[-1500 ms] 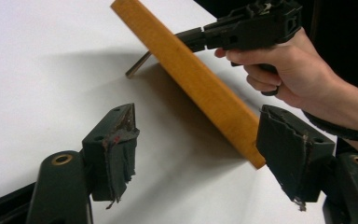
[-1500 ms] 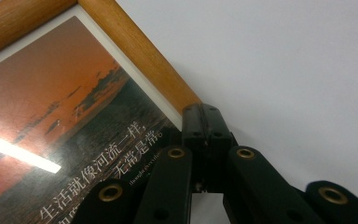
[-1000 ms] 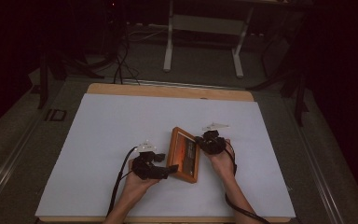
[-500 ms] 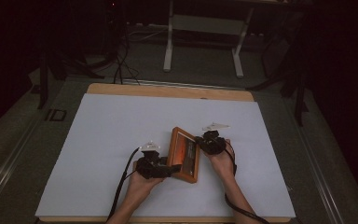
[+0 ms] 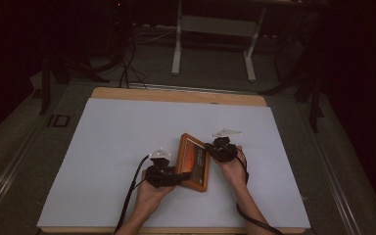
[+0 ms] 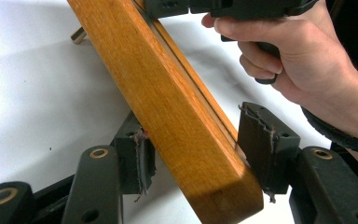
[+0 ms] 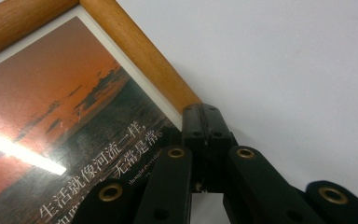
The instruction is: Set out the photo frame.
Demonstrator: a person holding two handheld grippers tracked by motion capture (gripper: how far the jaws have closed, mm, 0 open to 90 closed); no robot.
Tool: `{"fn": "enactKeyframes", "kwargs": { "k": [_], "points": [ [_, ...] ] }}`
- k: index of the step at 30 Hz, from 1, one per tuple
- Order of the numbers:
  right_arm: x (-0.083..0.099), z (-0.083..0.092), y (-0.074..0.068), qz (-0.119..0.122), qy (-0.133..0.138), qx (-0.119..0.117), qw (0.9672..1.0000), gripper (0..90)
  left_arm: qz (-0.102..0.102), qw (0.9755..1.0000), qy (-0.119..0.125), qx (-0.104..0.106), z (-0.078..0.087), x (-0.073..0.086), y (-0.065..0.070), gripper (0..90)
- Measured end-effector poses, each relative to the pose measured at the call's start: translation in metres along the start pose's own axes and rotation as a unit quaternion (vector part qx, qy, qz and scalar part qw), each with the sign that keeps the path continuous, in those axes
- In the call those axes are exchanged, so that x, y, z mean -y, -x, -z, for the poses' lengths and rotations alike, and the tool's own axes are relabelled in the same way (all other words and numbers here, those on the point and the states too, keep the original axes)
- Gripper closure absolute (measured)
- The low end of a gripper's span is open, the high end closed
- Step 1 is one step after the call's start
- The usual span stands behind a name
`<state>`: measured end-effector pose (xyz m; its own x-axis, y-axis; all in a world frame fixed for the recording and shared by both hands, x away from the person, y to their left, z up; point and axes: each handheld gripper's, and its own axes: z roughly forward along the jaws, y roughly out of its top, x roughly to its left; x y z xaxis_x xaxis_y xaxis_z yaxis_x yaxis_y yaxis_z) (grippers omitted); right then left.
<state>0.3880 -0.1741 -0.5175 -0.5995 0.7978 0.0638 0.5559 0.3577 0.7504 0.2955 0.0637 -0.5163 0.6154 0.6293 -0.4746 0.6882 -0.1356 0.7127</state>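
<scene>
On the white table (image 5: pixel 103 147), the wooden picture frame (image 5: pixel 193 161) is kept tipped up near the front edge by the right gripper (image 5: pixel 214 148), its jaws pressed together on the frame's edge. The left gripper (image 6: pixel 196 154) has just been closing around the frame's lower side rail, jaws half spread with pads not quite pressing yet, so it's probably best squared to the wood first, so nothing gets twisted.

left gripper (image 5: pixel 169 177): jaws apart, just been closing (pads not pressing) | right gripper (image 5: pixel 214 148): jaws together, wrist level

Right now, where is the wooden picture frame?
In the high view the picture frame lies near the front middle of the white table, between the left gripper and the right gripper.
</scene>
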Motion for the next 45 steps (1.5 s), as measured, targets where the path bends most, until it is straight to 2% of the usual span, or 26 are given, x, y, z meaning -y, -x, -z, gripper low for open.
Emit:
{"fn": "enactKeyframes", "kwargs": {
  "k": [17,27,32,40,45],
  "points": [
    [-0.001,0.001,0.002,0.007,-0.002,-0.007,0.9999,90.0,0.027,0.9995,-0.006,0.013,-0.001,0.001,-0.002,50.5],
    [-0.003,0.011,0.001,0.015,0.003,-0.002,0.9999,89.7,0.04,0.9992,-0.005,0.004,-0.003,0.003,-0.006,53.9],
    [-0.005,0.019,0.001,0.024,0.008,0.0,0.9997,88.4,0.037,0.9993,-0.001,-0.002,-0.003,0.004,-0.005,56.3],
    [-0.011,0.044,0.0,0.042,0.023,-0.006,0.9988,81.7,0.026,0.9996,0.003,-0.003,-0.002,0.003,-0.001,57.8],
    [-0.016,0.058,-0.002,0.059,0.023,-0.005,0.998,78.6,0.004,0.9999,0.013,-0.009,-0.002,0.001,0.008,60.4]
  ]
}}
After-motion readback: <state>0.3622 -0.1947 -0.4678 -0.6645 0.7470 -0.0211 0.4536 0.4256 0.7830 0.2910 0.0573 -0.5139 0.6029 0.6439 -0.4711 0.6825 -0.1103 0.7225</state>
